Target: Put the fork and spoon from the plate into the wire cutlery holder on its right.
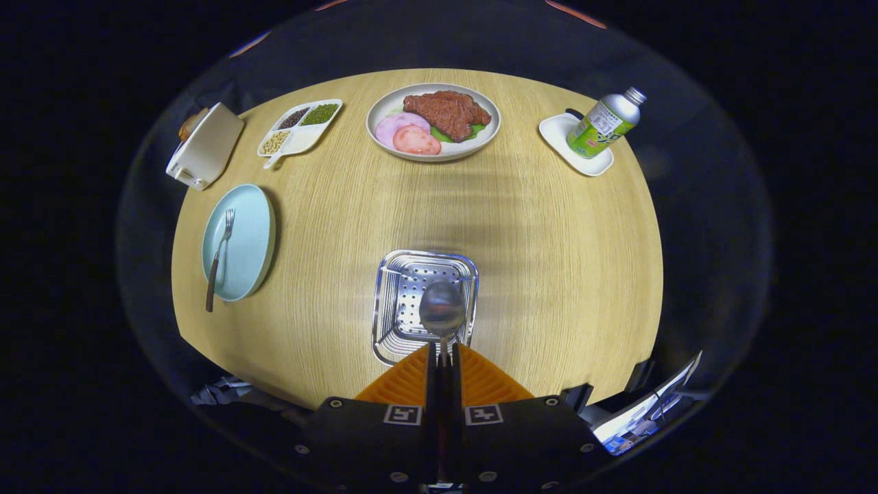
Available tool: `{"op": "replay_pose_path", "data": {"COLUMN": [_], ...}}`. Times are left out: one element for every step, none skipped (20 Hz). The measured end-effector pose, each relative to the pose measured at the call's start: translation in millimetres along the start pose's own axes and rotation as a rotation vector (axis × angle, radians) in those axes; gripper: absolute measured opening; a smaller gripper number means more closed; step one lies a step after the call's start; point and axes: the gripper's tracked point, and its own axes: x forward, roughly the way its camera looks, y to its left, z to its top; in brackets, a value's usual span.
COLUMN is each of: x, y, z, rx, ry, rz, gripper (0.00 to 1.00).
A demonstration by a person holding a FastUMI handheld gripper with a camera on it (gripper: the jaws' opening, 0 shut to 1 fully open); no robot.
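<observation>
Gripper is closed on the spoon: both fingers pinch its handle, bowl pointing forward just ahead of the tips. The spoon bowl sits over the cutlery holder, a shiny perforated metal box seen from above, just ahead of the fingers at the near middle of the wooden table. Can't tell if the spoon touches the holder or hangs above it.

Fork lies on the pale blue plate, well to the left of the holder, tines far, dark handle hanging over the plate's near rim.

Far side, left to right:
- white toaster at the left edge with bread in it
- white divided dish with beans and seeds
- round plate of food, meat and sliced ham on a green leaf
- small white tray with a green and silver bottle on it, far right
</observation>
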Motion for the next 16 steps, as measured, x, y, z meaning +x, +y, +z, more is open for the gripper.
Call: {"op": "replay_pose_path", "data": {"x": [-0.8, -2.3, -6.2, -11.0, -17.3, -27.3, -37.2, -48.8, -59.7, -72.2, -84.5, -97.3, -110.1, -123.3, -135.7, -146.3], "y": [1.4, 3.6, 5.5, 8.6, 11.9, 16.7, 19.9, 24.4, 28.0, 32.1, 38.5, 44.5, 51.7, 57.5, 62.6, 67.7], "z": [3.7, 10.5, 19.2, 29.7, 40.0, 53.5, 65.4, 77.9, 88.2, 96.5, 106.0, 114.9, 123.7, 131.4, 135.8, 141.3], "rx": [0.011, 0.031, 0.057, 0.082, 0.108, 0.127, 0.14, 0.136, 0.133, 0.13, 0.131, 0.13, 0.129, 0.123, 0.117, 0.109], "ry": [-0.014, -0.04, -0.08, -0.128, -0.184, -0.256, -0.33, -0.405, -0.472, -0.536, -0.601, -0.666, -0.733, -0.798, -0.859, -0.914], "rz": [0.005, 0.014, 0.022, 0.034, 0.05, 0.068, 0.08, 0.09, 0.089, 0.09, 0.093, 0.097, 0.1, 0.099, 0.094, 0.084], "gripper": [0.09, 0.12, 0.13, 0.14, 0.15, 0.22, 0.26, 0.34, 0.44, 0.54, 0.65, 0.75, 0.78, 0.81, 0.83, 0.83]}}
